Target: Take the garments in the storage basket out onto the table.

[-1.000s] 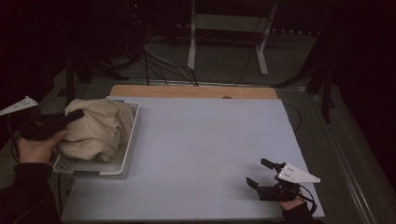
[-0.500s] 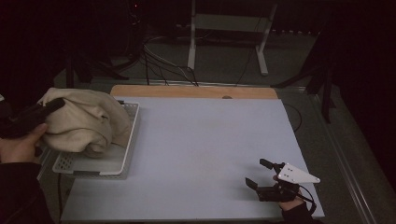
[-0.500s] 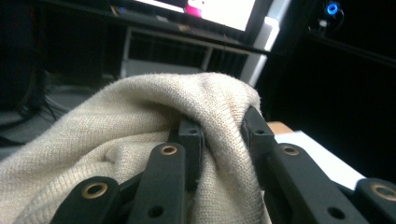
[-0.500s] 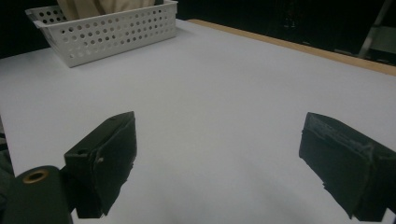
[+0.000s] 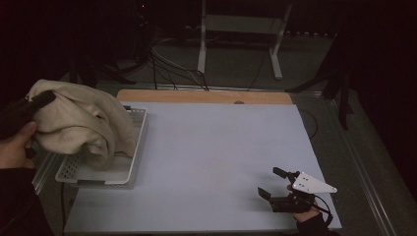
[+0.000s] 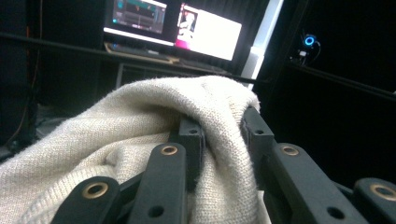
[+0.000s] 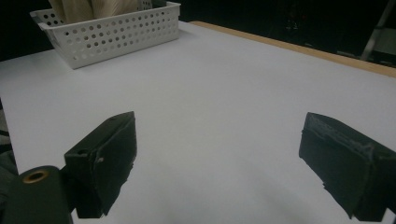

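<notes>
We had the left gripper clamped on a fold of the cream sweater, its black jaws pinching the soft, finely ribbed knit between them. In the left gripper view the wool bunched over the jaw tips in a rounded hump, with loose fuzz along its edge. From the high view the sweater hung as a thick, rumpled mass from the gripper at the table's left edge, its lower folds draping into the white basket. That basket was a shallow rectangular tray of hard plastic, its walls pierced with rows of round holes, and it sat on the left part of the smooth, matte pale table. We kept the right gripper low over the table's near right corner, well apart from the sweater, its blocky, rough-faced jaws spread wide with nothing between them.
</notes>
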`<state>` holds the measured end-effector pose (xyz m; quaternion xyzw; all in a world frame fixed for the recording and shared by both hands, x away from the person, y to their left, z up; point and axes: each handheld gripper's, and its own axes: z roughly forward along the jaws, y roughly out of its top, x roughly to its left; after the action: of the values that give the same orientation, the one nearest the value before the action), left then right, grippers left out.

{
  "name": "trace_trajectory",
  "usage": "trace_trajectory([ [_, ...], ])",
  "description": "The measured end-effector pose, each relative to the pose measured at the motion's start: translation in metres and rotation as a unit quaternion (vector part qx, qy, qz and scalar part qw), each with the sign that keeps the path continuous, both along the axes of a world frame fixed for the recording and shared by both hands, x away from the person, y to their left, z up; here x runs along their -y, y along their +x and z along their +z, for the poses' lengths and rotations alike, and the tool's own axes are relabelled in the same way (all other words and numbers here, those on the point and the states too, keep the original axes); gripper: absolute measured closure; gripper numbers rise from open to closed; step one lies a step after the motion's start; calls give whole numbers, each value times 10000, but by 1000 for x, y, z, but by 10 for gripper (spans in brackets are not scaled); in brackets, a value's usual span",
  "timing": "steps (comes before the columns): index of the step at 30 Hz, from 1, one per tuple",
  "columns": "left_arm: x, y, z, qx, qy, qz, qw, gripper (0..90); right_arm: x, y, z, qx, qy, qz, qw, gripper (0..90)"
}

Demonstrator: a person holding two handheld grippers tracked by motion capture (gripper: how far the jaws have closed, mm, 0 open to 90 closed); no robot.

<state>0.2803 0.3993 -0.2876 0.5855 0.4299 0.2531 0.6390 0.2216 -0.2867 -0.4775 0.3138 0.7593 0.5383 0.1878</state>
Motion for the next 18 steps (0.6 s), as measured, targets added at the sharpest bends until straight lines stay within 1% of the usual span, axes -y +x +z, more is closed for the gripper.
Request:
trace_trajectory([
  [4, 0, -3, 12, 158, -129, 13, 9998, 762, 0, 0, 0, 8, 2, 12, 10000, 114],
  [6, 0, -4, 18, 237, -222, -11, 9995, 762, 0, 0, 1, 10, 12, 22, 10000, 114],
  [7, 0, -5, 21, 285, -234, 12, 9993, 762, 0, 0, 1, 14, 14, 18, 10000, 114],
  [9, 1, -6, 27, 370, -298, -19, 9989, 762, 0, 0, 1, 17, 18, 29, 10000, 114],
  [10, 1, -6, 31, 402, -313, -69, 9987, 762, 0, 0, 1, 25, 13, 27, 10000, 114],
  [11, 2, -6, 33, 435, -324, -53, 9985, 762, 0, -1, 1, 23, 7, 31, 10000, 114],
  [14, 7, -6, 42, 537, -371, -131, 9978, 762, -1, -1, 1, 23, 8, 33, 10000, 114],
  [18, 13, -6, 50, 637, -424, -286, 9967, 762, 0, -1, 1, 26, 9, 41, 10000, 114],
])
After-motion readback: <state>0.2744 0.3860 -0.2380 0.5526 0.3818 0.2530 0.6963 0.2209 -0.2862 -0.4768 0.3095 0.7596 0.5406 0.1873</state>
